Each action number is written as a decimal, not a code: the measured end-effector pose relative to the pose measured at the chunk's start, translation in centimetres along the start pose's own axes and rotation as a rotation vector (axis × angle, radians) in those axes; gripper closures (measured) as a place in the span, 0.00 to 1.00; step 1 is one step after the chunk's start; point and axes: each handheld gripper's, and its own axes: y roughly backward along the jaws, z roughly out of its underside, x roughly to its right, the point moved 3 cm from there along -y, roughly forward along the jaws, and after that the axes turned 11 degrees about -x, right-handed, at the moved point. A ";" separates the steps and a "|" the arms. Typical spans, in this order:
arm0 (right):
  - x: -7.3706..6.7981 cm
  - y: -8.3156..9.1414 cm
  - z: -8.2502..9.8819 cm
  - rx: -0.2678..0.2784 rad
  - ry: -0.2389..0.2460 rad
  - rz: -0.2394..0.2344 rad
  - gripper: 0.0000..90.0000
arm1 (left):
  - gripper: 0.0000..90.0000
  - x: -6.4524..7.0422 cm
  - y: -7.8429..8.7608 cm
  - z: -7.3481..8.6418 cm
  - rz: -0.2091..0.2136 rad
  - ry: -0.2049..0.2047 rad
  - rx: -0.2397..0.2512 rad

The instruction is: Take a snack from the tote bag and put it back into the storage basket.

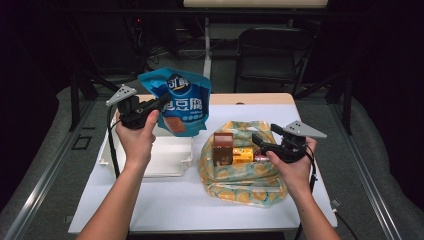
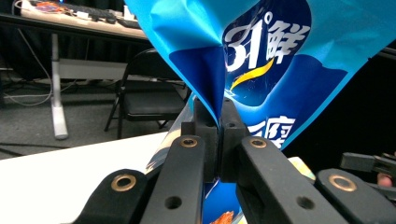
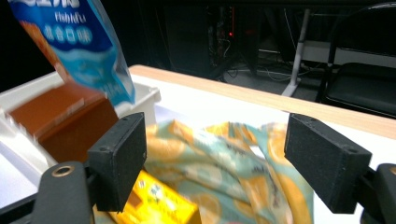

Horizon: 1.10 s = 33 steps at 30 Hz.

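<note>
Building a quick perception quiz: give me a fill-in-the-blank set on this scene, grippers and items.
1. The left gripper is shut on a ____ snack bag.
2. The right gripper has its jaws ____, nothing between them.
3. The brown box and yellow box lie on a patterned ____.
4. Under the raised bag sits a ____ bin.

Missing words: blue; open; cloth bag; white

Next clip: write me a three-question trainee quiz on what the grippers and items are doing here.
1. True or false: the left gripper is clamped on the blue snack bag.
2. The right gripper has its jaws: A) open B) shut on the brown box C) shut on the patterned bag.
3. Fill in: the yellow box lies on the ____ bag.

Key: 1 true; 2 A; 3 patterned.
</note>
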 end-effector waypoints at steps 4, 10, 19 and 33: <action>0.4 0.4 1.2 -0.013 -0.006 0.007 0.23 | 1.00 -0.9 0.6 0.2 -0.018 0.000 0.003; 1.1 0.9 2.9 -0.022 -0.034 0.013 0.23 | 1.00 -2.3 1.3 1.0 -0.039 0.006 0.002; 1.7 1.1 4.8 -0.037 -0.070 0.018 0.24 | 1.00 -4.6 2.6 1.5 -0.064 0.025 0.019; 1.8 1.3 5.6 -0.041 -0.079 0.030 0.25 | 1.00 -8.9 4.3 3.6 -0.106 0.060 0.036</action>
